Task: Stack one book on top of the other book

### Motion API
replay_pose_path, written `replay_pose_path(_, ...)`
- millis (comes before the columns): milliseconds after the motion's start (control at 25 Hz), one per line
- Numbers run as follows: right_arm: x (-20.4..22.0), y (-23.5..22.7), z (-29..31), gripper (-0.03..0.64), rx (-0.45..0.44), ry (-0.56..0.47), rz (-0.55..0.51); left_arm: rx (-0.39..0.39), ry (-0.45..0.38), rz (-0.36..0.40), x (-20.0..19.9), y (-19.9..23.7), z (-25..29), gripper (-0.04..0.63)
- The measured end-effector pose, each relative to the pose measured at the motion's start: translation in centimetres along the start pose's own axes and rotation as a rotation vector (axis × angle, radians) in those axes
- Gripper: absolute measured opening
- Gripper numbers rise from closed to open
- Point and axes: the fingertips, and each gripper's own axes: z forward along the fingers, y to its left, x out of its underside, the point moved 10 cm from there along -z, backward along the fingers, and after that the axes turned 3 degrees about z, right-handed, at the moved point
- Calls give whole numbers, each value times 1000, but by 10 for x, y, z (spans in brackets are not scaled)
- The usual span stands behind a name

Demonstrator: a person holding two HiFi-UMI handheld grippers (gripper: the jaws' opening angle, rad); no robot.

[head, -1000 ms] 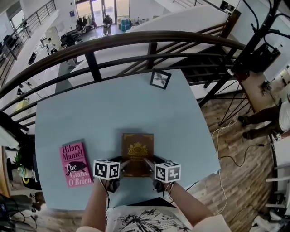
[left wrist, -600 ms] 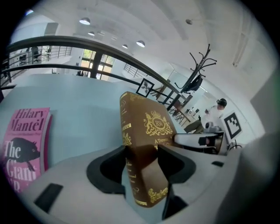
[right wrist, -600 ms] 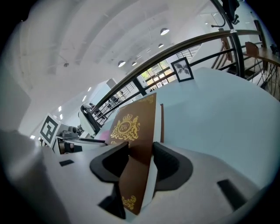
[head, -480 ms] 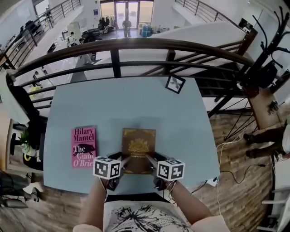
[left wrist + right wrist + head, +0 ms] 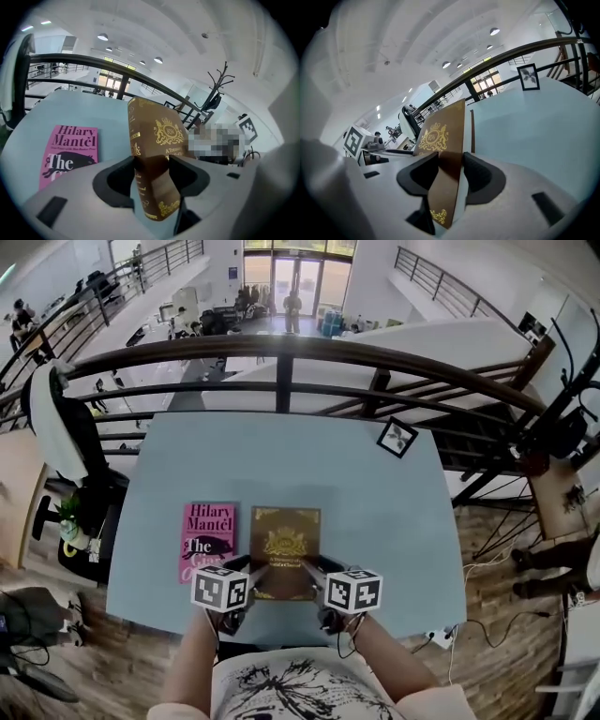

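Note:
A brown book with gold print (image 5: 284, 535) is held off the pale blue table (image 5: 375, 512) by both grippers. My left gripper (image 5: 255, 565) is shut on its near left edge at the spine (image 5: 159, 136). My right gripper (image 5: 311, 565) clamps the near right edge (image 5: 440, 140), its jaws closing a little more on the book between them. A pink paperback (image 5: 208, 532) lies flat on the table just left of the brown book, also visible in the left gripper view (image 5: 70, 150).
A small framed picture (image 5: 397, 437) stands at the table's far right corner. A dark curved railing (image 5: 281, 352) runs behind the far edge. An office chair (image 5: 66, 437) sits left of the table. Bare tabletop lies to the right.
Both grippers have carried the brown book up and to the left across the table. It now hangs right beside the pink paperback, where a wide gap lay before.

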Motion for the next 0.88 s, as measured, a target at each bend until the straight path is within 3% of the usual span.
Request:
replay_pose_path(280, -2, 62, 55, 163, -36, 21, -15, -41, -13, -10, 0, 63, -51, 229)
replay_pose_path(520, 1, 105, 105, 163, -54, 38, 27, -34, -40, -96, 6, 122, -85, 229)
replay_pose_path(880, 16, 141, 167, 163, -30, 114, 46, -36, 17, -139, 23, 190, -100, 229)
